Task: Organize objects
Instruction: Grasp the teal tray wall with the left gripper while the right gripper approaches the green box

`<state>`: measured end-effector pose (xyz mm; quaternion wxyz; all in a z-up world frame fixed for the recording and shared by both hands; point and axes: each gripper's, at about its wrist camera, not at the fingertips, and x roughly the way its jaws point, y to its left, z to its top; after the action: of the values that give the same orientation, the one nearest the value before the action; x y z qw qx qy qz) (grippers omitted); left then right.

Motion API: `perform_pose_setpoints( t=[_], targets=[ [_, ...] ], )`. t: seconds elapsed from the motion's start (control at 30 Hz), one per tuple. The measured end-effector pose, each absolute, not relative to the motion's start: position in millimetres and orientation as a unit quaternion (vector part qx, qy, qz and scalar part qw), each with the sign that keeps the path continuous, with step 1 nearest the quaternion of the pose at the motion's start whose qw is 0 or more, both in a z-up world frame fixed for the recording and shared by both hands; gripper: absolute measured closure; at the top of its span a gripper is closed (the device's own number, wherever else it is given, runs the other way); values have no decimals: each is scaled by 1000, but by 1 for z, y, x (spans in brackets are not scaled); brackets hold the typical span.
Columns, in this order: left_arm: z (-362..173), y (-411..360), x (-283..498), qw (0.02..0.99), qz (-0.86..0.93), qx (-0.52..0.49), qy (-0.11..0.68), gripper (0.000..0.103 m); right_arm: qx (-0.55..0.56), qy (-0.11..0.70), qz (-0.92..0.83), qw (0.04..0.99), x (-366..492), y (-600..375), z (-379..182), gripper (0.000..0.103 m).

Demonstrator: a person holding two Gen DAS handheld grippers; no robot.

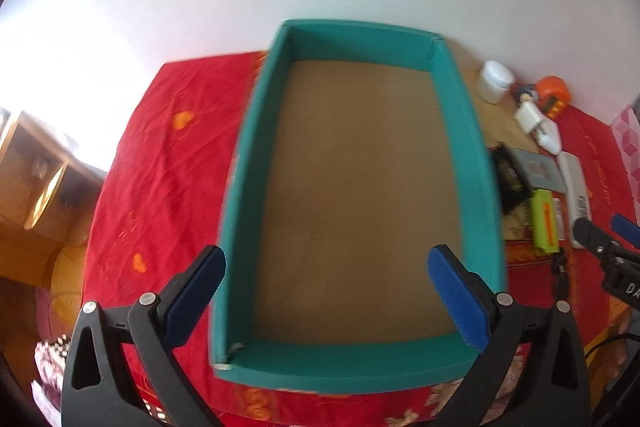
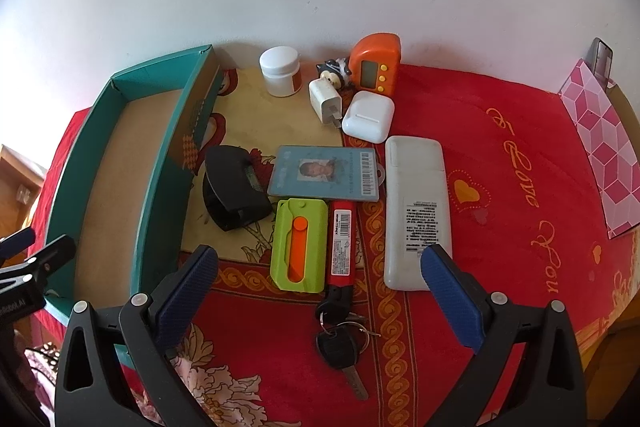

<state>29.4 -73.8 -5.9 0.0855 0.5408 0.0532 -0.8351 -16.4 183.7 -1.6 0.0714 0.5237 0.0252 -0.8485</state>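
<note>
Right hand-held gripper (image 2: 320, 267) spread wide, empty — green cutter (image 2: 298, 245) btwn fingers, w/o touching.

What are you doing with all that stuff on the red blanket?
Tidying up! A person holds two grabber tools. The left gripper is open over the teal box, which has nothing in it yet. The right gripper is open too, above the things waiting beside the box: a green cutter, keys, a white remote and an ID card. Nothing is picked up yet.
</note>
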Motion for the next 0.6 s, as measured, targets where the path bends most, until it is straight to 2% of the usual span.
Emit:
perform_pose_setpoints(
  t=[0.37,0.6],
  targets=[
    [-40,-121,53,120,-796,588,80,1,529,23,-846,63,-17,177,-6,0],
    [-57,-129,57,110,-780,612,73,9,534,22,-843,55,-14,167,-9,0]
  ],
)
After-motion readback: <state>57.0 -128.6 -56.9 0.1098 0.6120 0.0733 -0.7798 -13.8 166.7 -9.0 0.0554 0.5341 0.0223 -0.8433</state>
